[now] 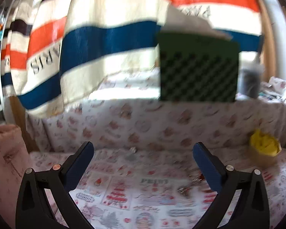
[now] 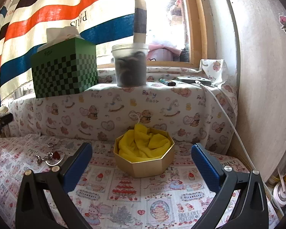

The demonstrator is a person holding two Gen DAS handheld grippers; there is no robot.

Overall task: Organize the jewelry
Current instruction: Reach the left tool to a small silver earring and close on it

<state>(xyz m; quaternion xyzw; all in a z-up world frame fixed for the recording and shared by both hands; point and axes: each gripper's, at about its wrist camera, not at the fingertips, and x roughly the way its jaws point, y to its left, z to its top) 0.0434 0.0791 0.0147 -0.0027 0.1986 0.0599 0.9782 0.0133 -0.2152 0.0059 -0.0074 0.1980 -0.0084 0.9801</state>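
left gripper spread wide, empty, above printed cloth. jewelry lay on cloth left of gold box, apart from it. yellow fabric filled box. right gripper also parted, empty, facing box.

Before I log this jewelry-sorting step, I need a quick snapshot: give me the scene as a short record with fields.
surface: printed cloth over the table and ledge
jewelry: loose silver pieces with a red charm on the cloth, left of the box
target container: gold octagonal box, open, lined with yellow cloth
ledge items: green checkered tissue box, clear plastic jar, lighter
left gripper: open, holds nothing; view blurred
right gripper: open, holds nothing, facing the box
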